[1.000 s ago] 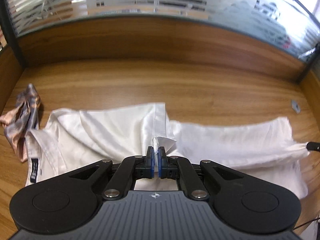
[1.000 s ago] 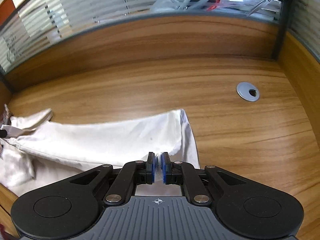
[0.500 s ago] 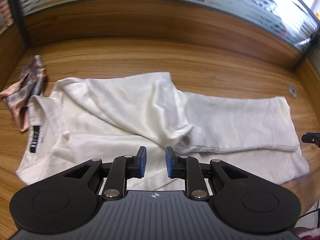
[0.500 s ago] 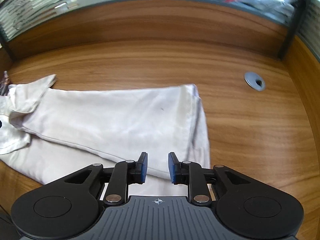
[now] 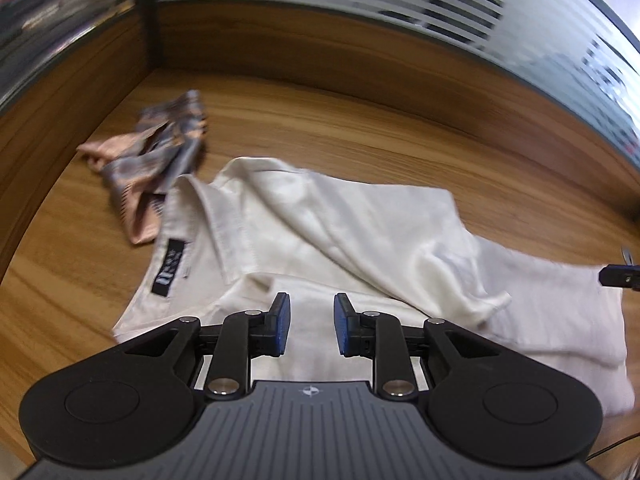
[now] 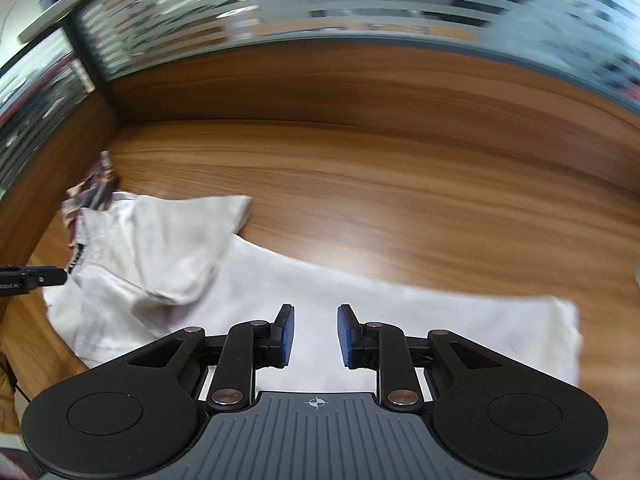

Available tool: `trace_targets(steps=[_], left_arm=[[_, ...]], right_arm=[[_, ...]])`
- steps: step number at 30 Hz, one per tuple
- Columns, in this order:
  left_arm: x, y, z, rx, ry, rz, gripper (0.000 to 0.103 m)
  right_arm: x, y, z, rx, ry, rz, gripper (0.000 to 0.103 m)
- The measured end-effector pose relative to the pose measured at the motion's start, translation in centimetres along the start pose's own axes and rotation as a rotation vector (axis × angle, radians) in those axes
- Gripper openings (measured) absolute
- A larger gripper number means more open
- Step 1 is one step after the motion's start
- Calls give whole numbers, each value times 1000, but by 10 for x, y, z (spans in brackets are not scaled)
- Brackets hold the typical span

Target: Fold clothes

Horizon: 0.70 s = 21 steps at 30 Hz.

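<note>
White trousers [image 5: 360, 232] lie flat on the wooden desk [image 5: 360, 128], one leg folded over the other, waistband to my left. My left gripper [image 5: 308, 322] hangs over them near the waistband, jaws wide and empty. My right gripper [image 6: 313, 334] hangs over the legs, also wide. Patterned cloth [image 5: 152, 168] lies crumpled just beside the waistband.
</note>
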<state>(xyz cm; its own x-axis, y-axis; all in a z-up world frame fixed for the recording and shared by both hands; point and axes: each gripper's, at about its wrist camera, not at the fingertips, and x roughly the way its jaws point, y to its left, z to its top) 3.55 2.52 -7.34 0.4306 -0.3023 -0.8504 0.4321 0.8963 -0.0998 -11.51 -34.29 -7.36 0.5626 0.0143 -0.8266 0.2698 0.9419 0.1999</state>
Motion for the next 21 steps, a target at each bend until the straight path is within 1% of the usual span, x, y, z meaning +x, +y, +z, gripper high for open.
trace_targets(steps=[5,7,8,15,21], left_arm=[[3,16,4,-40,-13,24,27],[5,21,6,-45,-12,31,27],[7,22,6,-51,-10,34,27],[15,36,14,-126,11,37,27],[20,43,20,-159,17,42,27]], right_arm=[[39,23,33,-27,22,69,28],[56,31,43,-29,32,92,35],[65,35,48,-30,38,102,35],[119,49,71,3,88,161,35],[154,53,80,34,140,160,35]])
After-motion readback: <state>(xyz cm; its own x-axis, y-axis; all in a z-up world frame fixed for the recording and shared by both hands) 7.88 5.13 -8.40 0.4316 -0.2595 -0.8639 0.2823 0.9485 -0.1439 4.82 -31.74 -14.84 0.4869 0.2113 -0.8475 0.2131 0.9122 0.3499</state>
